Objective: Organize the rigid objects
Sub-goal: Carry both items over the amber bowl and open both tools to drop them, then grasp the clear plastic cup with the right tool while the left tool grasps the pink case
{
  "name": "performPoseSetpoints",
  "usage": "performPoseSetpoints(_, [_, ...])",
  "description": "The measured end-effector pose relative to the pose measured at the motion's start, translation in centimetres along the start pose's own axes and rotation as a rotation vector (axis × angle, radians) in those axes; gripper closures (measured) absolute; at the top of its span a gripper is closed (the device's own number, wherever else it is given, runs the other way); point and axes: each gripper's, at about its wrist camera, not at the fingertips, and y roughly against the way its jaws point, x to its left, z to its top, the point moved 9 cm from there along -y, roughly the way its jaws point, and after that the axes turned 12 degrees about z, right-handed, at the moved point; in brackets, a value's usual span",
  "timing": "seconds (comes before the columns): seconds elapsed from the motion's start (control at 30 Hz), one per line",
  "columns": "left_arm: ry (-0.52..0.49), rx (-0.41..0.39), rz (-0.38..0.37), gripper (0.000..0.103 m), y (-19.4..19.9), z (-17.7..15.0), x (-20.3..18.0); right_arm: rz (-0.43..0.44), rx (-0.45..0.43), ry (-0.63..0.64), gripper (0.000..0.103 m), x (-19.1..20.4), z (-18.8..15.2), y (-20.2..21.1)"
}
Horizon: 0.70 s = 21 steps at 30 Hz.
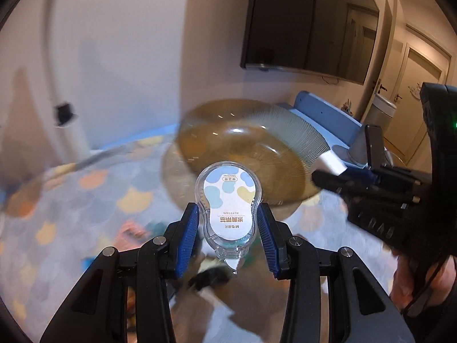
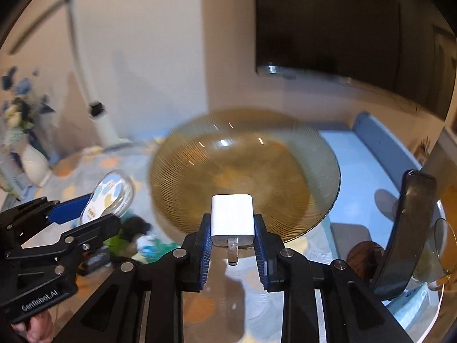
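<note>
One correction tape [image 1: 228, 200], one charger [image 2: 232, 218], one amber bowl [image 2: 245, 168], two tongs

Left tool [image 1: 228, 223] and right tool [image 2: 232, 228] both clamped, angled downward.

The ribbed glass bowl [image 2: 245, 171] is glowing amber. The correction tape [image 1: 228, 200] is showing clear plastic with blue and yellow blotches. The charger [image 2: 232, 215] is looking plain white. The tablecloth [image 1: 85, 200] is showing orange and yellow scales on pale blue.
</note>
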Motion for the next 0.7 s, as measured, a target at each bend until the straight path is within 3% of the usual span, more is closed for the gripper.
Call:
performPoseSetpoints(0.23, [-0.015, 0.047, -0.020, 0.063, -4.8, 1.3, -2.6, -0.011, 0.049, -0.012, 0.077, -2.2, 0.2, -1.8])
performPoseSetpoints(0.3, [-0.018, 0.043, -0.021, 0.056, -5.3, 1.9, -3.0, -0.009, 0.054, -0.010, 0.077, -2.4, 0.5, -1.9])
performPoseSetpoints(0.37, [-0.013, 0.040, 0.007, 0.041, -5.6, 2.3, -2.8, -0.035, 0.052, -0.022, 0.070, -3.3, 0.9, -1.5])
performPoseSetpoints(0.53, [0.058, -0.001, -0.013, 0.041, -2.7, 2.7, -0.1, -0.010, -0.027, -0.072, 0.065, -4.3, 1.4, 1.4])
performPoseSetpoints(0.7, [0.100, -0.061, 0.053, 0.041, 2.8, 1.8, 4.4, 0.065, -0.046, -0.066, 0.065, -1.2, 0.0, 2.6])
